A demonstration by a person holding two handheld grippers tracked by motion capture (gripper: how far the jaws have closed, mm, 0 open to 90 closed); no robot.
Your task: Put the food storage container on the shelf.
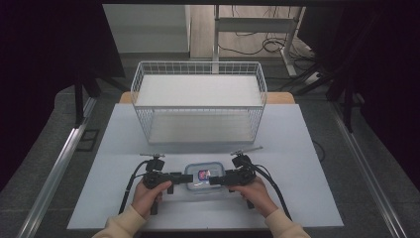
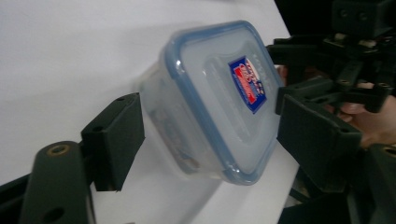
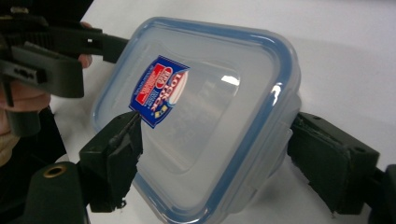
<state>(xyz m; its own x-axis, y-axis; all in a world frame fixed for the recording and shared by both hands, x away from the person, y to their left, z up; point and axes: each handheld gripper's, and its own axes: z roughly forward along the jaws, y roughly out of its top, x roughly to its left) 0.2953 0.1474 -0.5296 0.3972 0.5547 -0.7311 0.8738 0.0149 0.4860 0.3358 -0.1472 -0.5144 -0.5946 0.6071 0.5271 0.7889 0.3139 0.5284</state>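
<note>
Frosted plastic clouds whatever your lidded container (image 1: 202, 177) holds; from the left gripper view only a brownish smear shows through its wall, too blurred to name. Its label (image 3: 159, 90) is red and blue, but the print cannot be read. From the high view both jaw sets are too small and dark to judge against the box.

Pale grey-white sheeting covers your table (image 1: 297, 163), and the container sits on it near your edge, midway between your hands. Behind it stands a white wire basket (image 1: 198, 99) with a white board across its top. Beyond the table you have a grey floor, cables and the legs of a white frame; dark curtains close in both sides.

Your left hand-held gripper (image 1: 181, 178) lies level, pointing inward at the box's left end; its jaws straddle that end, spread fairly wide, and whether the pads touch the wall cannot be told. Your right hand-held gripper (image 1: 218, 179) mirrors it from the other end: one jaw overlaps the lid's rim and the other sits close against the side wall, though firm contact cannot be confirmed. Both forearms wear cream sleeves (image 1: 121, 225).
</note>
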